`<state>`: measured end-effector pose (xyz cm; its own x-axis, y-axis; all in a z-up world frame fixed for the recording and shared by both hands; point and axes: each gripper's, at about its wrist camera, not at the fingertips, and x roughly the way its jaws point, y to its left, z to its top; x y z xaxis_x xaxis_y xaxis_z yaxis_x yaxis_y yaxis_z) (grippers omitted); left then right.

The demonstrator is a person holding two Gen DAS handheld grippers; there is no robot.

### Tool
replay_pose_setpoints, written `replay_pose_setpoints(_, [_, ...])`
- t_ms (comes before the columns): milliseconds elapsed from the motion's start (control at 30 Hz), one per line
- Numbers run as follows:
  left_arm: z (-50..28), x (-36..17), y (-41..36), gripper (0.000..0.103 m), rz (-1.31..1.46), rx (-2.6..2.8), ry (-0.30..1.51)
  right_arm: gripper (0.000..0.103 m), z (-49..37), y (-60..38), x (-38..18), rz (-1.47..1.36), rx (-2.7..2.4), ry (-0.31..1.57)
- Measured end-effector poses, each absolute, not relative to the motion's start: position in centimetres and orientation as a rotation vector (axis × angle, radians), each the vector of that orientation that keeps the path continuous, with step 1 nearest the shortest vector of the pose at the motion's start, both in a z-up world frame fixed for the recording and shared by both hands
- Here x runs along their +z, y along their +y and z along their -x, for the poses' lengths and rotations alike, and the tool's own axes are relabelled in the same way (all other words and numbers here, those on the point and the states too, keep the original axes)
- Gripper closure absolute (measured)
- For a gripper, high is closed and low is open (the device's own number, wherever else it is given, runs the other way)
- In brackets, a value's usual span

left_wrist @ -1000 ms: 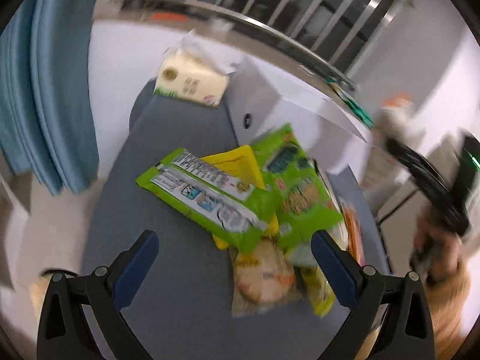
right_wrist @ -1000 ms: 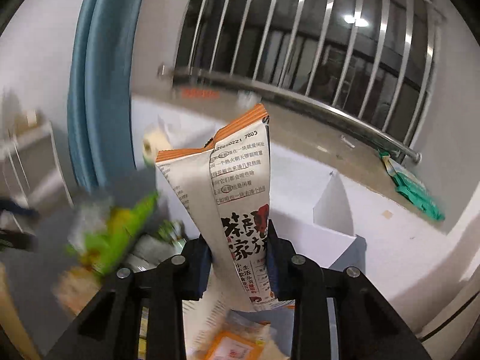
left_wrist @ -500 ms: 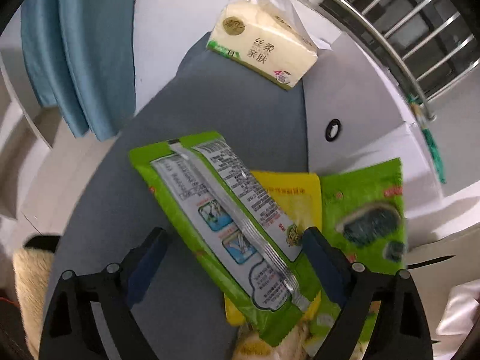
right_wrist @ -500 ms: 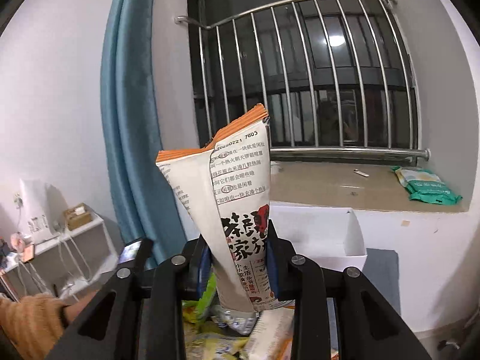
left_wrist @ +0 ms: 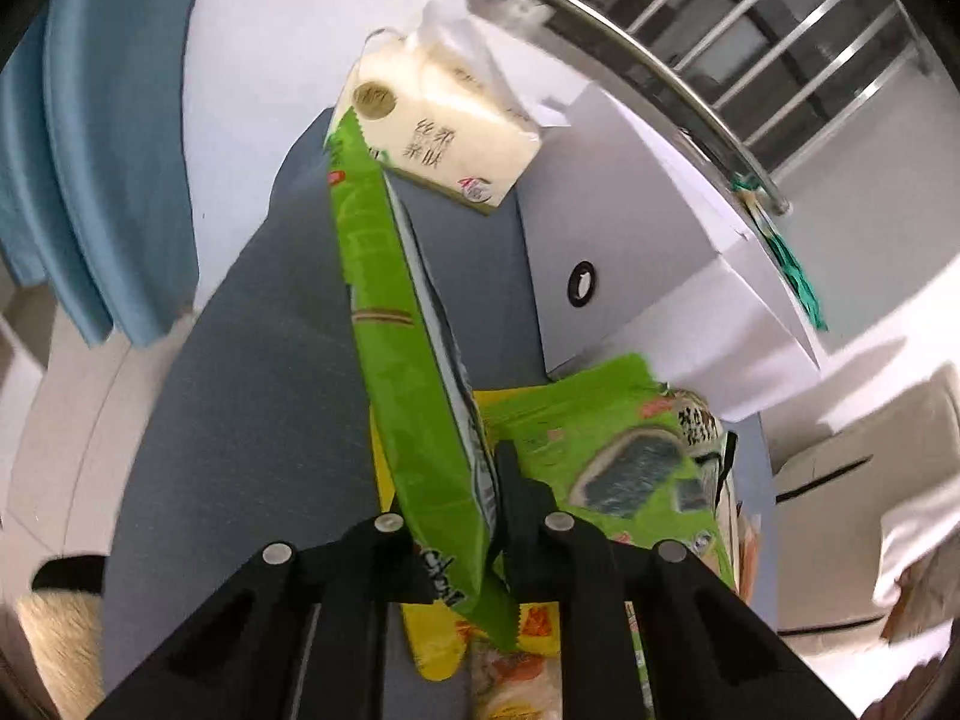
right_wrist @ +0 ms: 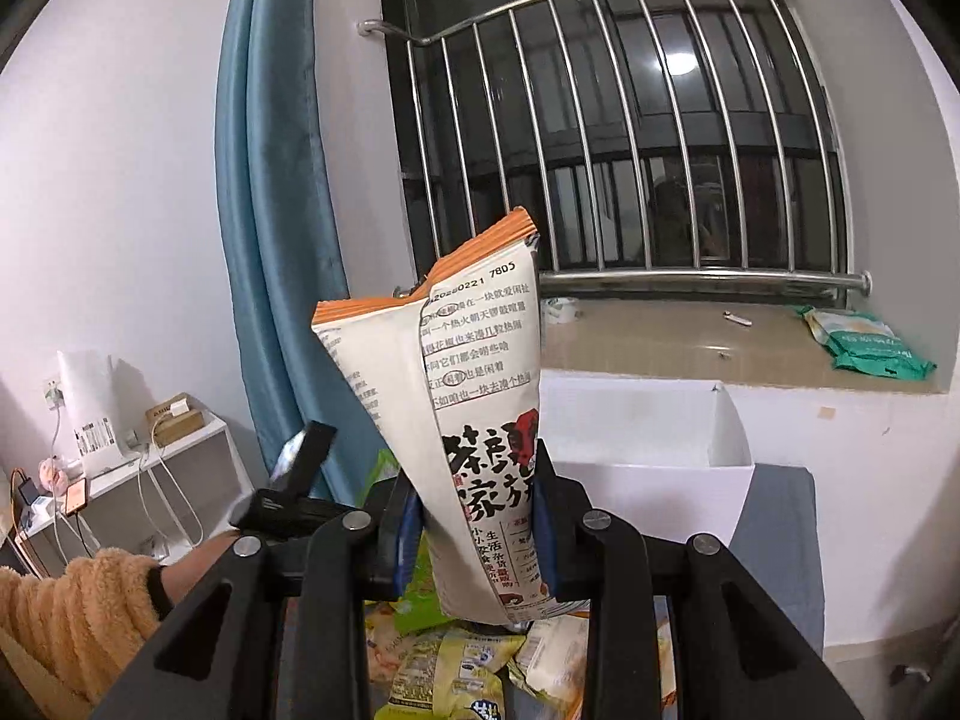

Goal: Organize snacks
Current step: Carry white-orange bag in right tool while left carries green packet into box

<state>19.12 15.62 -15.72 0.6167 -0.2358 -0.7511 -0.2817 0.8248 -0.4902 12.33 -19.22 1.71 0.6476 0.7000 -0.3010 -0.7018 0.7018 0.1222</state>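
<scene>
My left gripper (left_wrist: 456, 516) is shut on a long green snack bag (left_wrist: 390, 324) and holds it edge-on above the grey table (left_wrist: 252, 396). Under it lie a yellow bag (left_wrist: 438, 648) and a second green bag (left_wrist: 618, 456). My right gripper (right_wrist: 474, 534) is shut on a white and orange snack bag (right_wrist: 468, 396), upright, above a heap of snack bags (right_wrist: 456, 666). An open white box stands behind, seen in the left wrist view (left_wrist: 648, 252) and the right wrist view (right_wrist: 648, 438).
A tissue pack (left_wrist: 438, 132) lies at the table's far end by the window rail. A blue curtain (left_wrist: 102, 138) hangs on the left. The left hand in a fuzzy sleeve (right_wrist: 90, 600) shows in the right wrist view. A white shelf (right_wrist: 120, 480) stands at the far left.
My left gripper has closed on the long green bag and lifted it off the pile. My right gripper has tilted up and holds the white and orange bag as before.
</scene>
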Motion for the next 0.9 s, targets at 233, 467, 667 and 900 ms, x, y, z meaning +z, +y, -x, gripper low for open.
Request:
replay_pose_setpoints(233, [-15.3, -10.3, 14.6, 0.089, 0.422, 0.008, 0.748, 0.069, -13.1, -18.6, 1.6, -0.011, 0.783, 0.364])
replay_pose_setpoints(467, [-18.0, -2.2, 11.9, 0.089, 0.322, -0.158, 0.623, 0.069, -20.0, -17.9, 2.7, -0.069, 0.667, 0.473])
replay_pose_setpoints(667, [-26.9, 0.3, 9.2, 0.089, 0.296, -0.249, 0.670, 0.069, -30.2, -17.0, 5.3, -0.025, 0.479, 0.542])
replay_pose_setpoints(900, [-34.6, -2.8, 7.6, 0.086, 0.261, -0.177, 0.819, 0.067, -40.5, -16.8, 3.0, -0.032, 0.397, 0.741])
